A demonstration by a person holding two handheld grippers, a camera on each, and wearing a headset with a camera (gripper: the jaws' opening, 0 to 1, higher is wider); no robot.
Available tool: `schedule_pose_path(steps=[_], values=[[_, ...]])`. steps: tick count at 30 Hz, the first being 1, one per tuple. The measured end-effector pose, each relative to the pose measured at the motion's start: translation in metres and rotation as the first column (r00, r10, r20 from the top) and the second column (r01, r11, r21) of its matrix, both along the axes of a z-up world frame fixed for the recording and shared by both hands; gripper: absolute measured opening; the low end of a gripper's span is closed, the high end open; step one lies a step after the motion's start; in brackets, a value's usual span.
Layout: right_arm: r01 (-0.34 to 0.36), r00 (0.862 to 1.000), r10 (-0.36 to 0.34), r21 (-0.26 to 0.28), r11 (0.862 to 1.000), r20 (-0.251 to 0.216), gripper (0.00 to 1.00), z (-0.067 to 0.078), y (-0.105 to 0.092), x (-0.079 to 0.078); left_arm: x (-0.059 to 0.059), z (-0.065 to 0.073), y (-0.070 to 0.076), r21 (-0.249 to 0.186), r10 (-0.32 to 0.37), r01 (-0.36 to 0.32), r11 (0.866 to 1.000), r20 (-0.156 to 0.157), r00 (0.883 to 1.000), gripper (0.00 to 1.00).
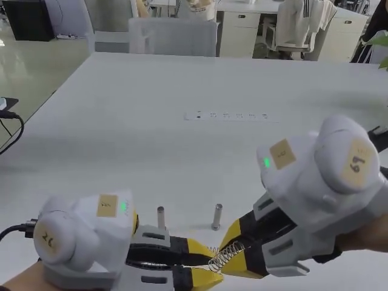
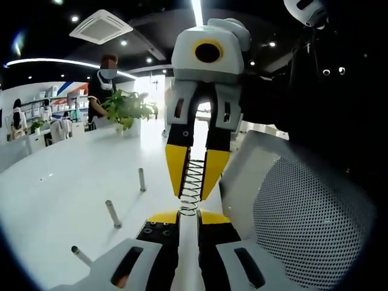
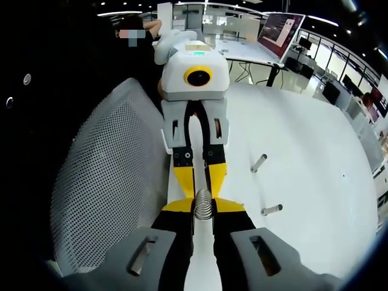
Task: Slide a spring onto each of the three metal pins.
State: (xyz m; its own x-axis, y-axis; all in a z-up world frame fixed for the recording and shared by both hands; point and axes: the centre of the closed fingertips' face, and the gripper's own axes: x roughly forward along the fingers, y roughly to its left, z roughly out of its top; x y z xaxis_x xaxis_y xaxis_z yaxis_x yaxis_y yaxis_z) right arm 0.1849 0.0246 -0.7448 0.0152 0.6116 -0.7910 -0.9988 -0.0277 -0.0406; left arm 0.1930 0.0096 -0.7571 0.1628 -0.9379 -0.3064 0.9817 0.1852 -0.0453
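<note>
The thin silver wire coil spring (image 1: 225,256) looks light and squashy, best held mid-coil, where the right gripper (image 2: 193,191) pinches it; the left gripper (image 3: 200,191) grip is unclear.

White worktable (image 1: 182,91) spans mid frame in the head view, with 1 recessed socket strip (image 1: 230,115) near center. Grey chair (image 1: 173,36) at its far edge, white cabinets (image 1: 239,33) behind, glossy pale floor (image 1: 30,66) upper left. Left gripper view: dark ceiling (image 2: 151,36), square AC vent (image 2: 100,27) upper left, light strip (image 2: 197,12) top center, potted plant (image 2: 127,106) left of center, white mesh chair back (image 2: 303,206) lower right.
</note>
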Motion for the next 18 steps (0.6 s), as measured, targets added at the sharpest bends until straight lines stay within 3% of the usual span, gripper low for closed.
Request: schedule_pose_path(steps=[18], values=[[0.017,1.000,-0.017,-0.020,1.000,0.014,0.09,0.0001,-0.0075,0.0041,0.0038,-0.0073,0.0071,0.011,0.033,-0.033,0.999,-0.031,0.999,0.09]])
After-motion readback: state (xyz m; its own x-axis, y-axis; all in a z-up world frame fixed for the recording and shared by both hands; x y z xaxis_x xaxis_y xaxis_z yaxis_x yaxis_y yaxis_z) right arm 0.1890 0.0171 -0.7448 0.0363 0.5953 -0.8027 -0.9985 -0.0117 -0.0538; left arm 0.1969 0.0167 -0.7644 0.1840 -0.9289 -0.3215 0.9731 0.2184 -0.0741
